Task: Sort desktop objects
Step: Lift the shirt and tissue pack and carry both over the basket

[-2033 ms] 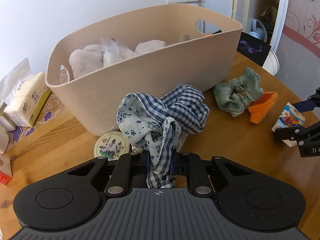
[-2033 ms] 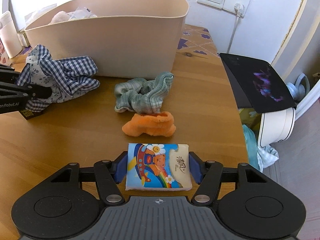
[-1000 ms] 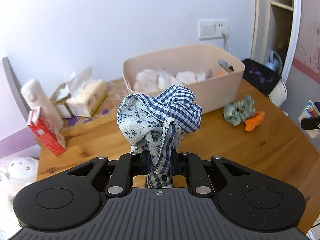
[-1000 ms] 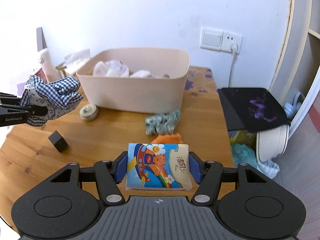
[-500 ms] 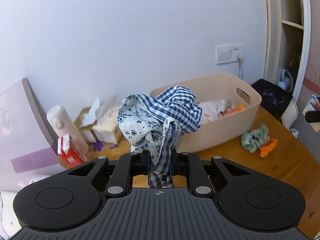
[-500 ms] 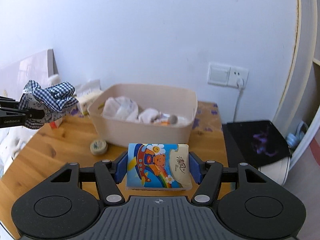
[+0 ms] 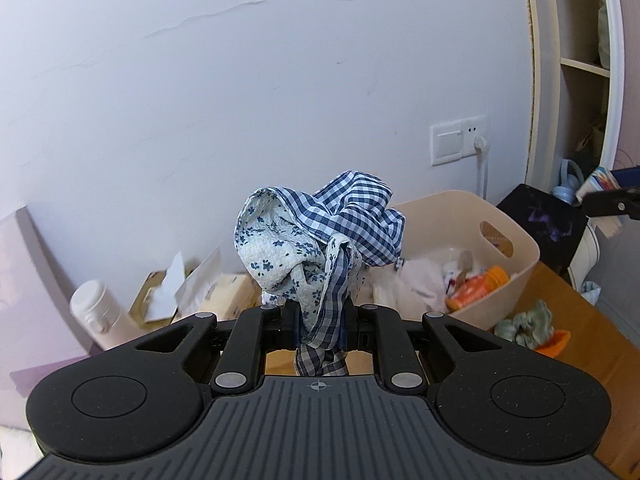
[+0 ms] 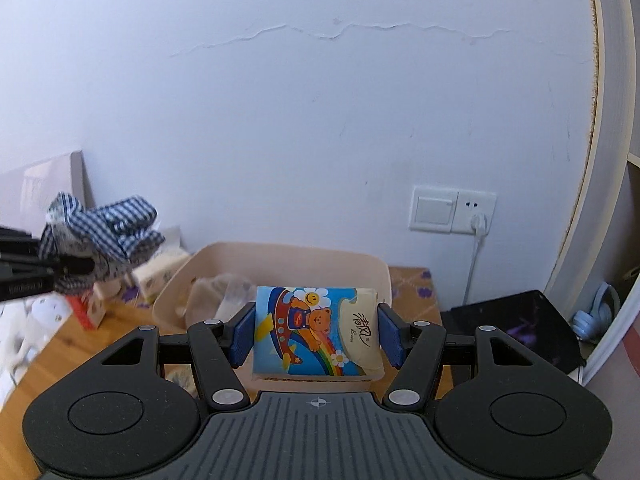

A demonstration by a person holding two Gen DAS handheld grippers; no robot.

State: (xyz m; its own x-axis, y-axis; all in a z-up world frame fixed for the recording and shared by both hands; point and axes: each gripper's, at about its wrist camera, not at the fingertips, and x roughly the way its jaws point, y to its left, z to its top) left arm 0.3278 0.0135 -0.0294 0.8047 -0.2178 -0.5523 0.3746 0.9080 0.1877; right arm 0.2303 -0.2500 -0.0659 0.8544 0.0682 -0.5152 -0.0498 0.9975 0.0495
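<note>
— Cloth, what's it like and where is it?

— Soft, crumpled cotton, blue gingham one side, white with small blue flowers the other. It's bunched up in the air, its tail pinched tight between the fingers of the left gripper.

— And the right gripper?

— Clamped on a flat, glossy tissue pack printed with a cartoon bear and a rainbow, blue pads pressing both edges.

— Farther out?

— A smooth, beige, oval plastic basket with a cut-out handle sits on the wooden table, holding pale fabric and an orange-capped bottle. On its right lie a ruffled green scrunchie and something orange
</note>
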